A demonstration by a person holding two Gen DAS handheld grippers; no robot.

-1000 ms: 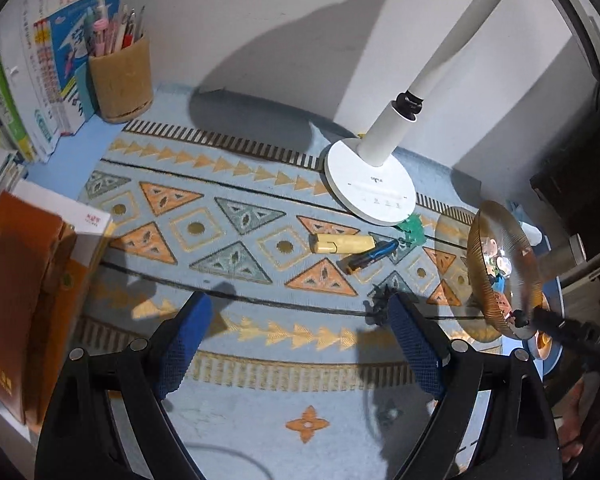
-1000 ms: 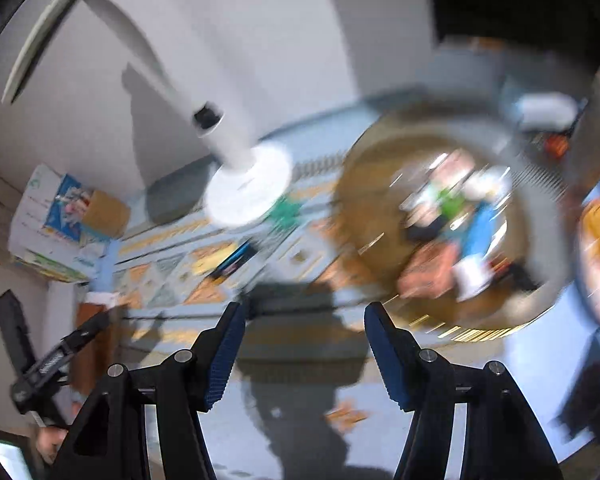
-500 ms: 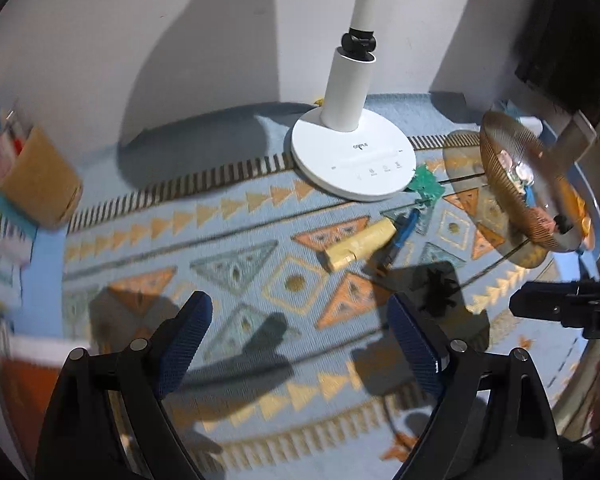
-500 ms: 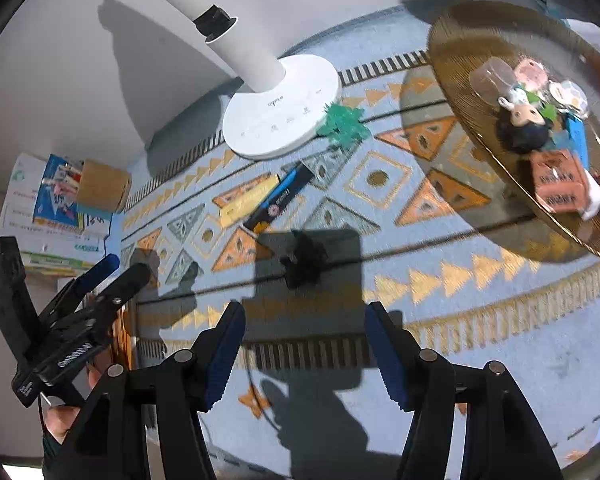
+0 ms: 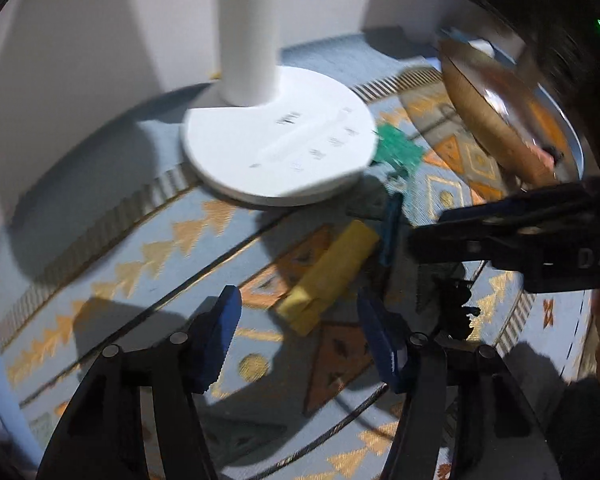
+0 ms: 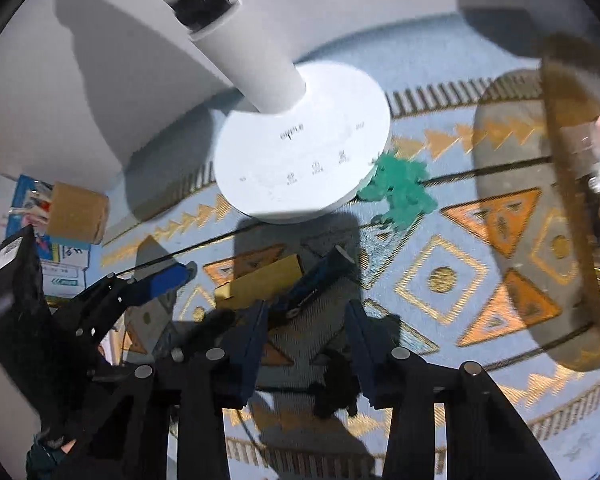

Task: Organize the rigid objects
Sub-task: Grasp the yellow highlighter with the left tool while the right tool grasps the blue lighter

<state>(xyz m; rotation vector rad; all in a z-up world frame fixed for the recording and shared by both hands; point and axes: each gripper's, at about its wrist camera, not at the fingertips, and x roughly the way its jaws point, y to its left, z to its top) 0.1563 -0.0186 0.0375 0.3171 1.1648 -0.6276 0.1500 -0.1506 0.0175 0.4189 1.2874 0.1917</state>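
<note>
Both grippers, left (image 5: 296, 330) and right (image 6: 306, 336), narrowed, empty, over your yellow rectangular eraser block (image 5: 332, 276) and blue pen (image 6: 320, 280); 12 o'clock reach likely next.

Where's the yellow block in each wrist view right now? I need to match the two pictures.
Left wrist: yellow block lies lower centre, just ahead of the fingers, a blue pen on its right.
Right wrist: yellow block left of centre, partly in shadow.
Shared landmark: white lamp base beyond it.

A yellow block (image 5: 332, 276) lies flat beside a blue pen (image 5: 390, 228).
</note>
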